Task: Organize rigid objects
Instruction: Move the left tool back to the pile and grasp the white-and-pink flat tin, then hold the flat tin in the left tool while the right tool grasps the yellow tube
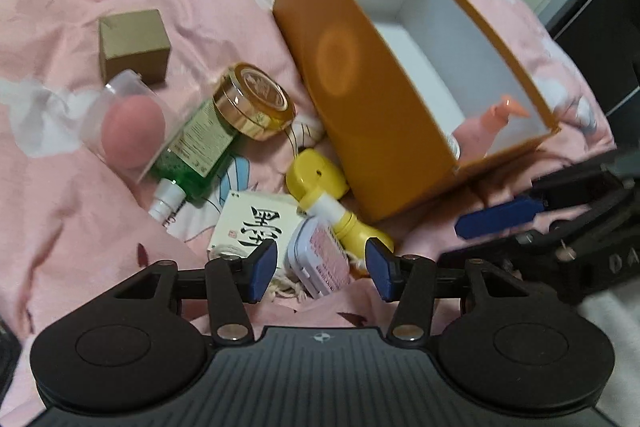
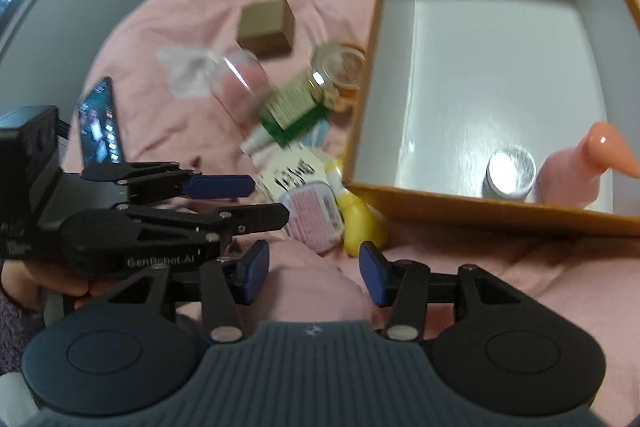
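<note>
Orange box (image 1: pixel 352 75), white inside, open top

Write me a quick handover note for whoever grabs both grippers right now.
Left gripper open, empty, over the small tin. Right gripper open, empty, near the orange box.
Done: pink pump bottle and silver-lidded jar sit in the box.
Left on the bedspread: brown cube box, clear tube, green bottle, gold-lidded jar, yellow bottle, white carton, tin.

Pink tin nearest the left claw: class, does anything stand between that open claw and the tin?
Nothing visible does. The left claw is open, and the pink tin lies directly ahead between its blue pads, atop the pile on the pink bedding.
</note>
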`<act>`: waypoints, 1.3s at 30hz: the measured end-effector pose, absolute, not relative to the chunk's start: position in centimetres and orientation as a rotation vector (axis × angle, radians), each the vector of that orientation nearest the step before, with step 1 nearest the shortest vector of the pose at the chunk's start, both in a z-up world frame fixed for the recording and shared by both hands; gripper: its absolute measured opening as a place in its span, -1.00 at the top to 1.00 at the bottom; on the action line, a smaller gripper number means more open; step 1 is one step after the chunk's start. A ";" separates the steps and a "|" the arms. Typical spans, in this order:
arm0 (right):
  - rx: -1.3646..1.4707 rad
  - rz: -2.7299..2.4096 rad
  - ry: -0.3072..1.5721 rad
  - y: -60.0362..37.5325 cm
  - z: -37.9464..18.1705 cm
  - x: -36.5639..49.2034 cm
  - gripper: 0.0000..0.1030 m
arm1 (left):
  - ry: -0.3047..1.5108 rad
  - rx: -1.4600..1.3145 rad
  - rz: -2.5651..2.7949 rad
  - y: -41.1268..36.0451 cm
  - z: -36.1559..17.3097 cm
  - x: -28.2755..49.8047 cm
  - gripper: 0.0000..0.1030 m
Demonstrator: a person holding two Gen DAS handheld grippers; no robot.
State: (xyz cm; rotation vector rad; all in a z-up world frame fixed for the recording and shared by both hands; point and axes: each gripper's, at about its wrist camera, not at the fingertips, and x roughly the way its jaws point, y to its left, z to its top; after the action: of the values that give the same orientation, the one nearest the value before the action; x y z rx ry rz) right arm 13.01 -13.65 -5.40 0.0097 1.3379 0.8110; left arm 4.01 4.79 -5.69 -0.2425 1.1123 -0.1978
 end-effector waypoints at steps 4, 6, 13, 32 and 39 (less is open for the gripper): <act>-0.075 0.782 1.359 -12.9 -6.7 14.7 0.02 | 1.126 -0.227 -0.193 4.7 -6.7 4.2 -0.15; -0.122 0.784 1.362 -12.4 -7.4 15.4 0.02 | 1.127 -0.237 -0.196 4.7 -7.1 4.5 -0.13; -0.174 0.812 1.389 -11.0 -10.7 15.5 0.07 | 1.146 -0.218 -0.185 4.4 -8.5 5.2 0.06; -0.276 0.817 1.302 -10.2 -10.9 14.4 0.10 | 1.164 -0.232 -0.249 3.9 -8.7 5.1 0.60; -0.314 0.796 1.277 -10.1 -10.6 13.9 0.10 | 1.171 -0.226 -0.247 3.3 -9.5 5.4 0.59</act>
State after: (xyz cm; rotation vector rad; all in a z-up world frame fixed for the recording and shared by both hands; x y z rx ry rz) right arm 13.92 -10.14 -10.61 -0.3139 1.2769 0.7963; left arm 5.39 3.30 -9.46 -0.2259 1.1713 -0.2469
